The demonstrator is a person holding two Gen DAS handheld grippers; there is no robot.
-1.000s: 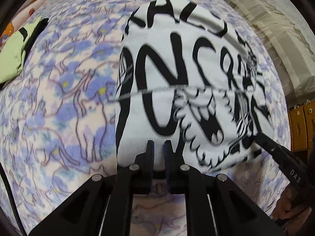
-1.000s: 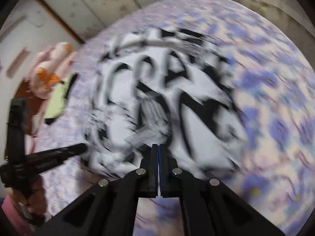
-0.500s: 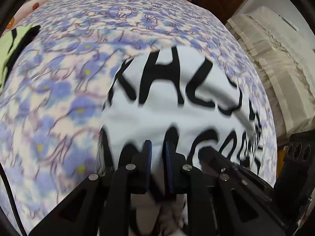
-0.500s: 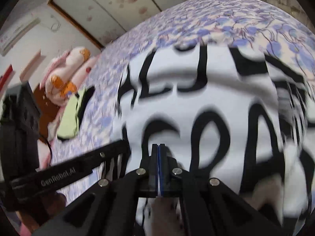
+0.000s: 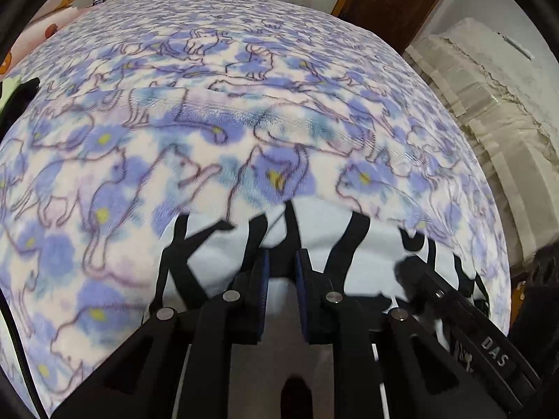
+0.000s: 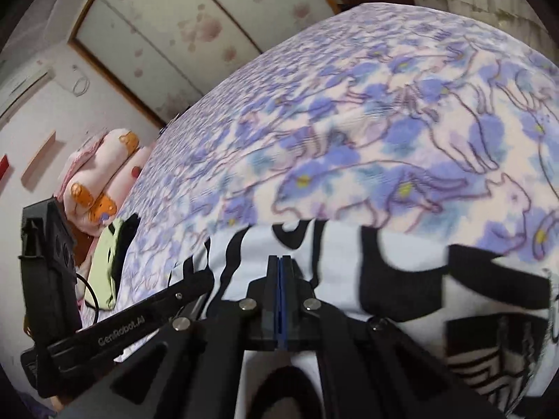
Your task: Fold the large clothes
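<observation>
We see the white shirt [image 5: 335, 248] with black lettering lying on the floral blanket [image 5: 244, 132], toward 6 o'clock. The left gripper [image 5: 281, 269], jaws just opening, stands slightly parted over it, grasping nothing. The right gripper [image 6: 279, 272] is clenched, fabric pinch unclear.

2 close, downward-tilted views over bedspread [image 5: 209, 122]

It was a bedroom in a home. A big bed [image 5: 244, 111] wore a soft blanket [image 6: 384, 132] with purple flowers. Beside the bed lay stuffed toys [image 6: 101, 181]. Behind it stood a wooden door [image 5: 394, 0].
</observation>
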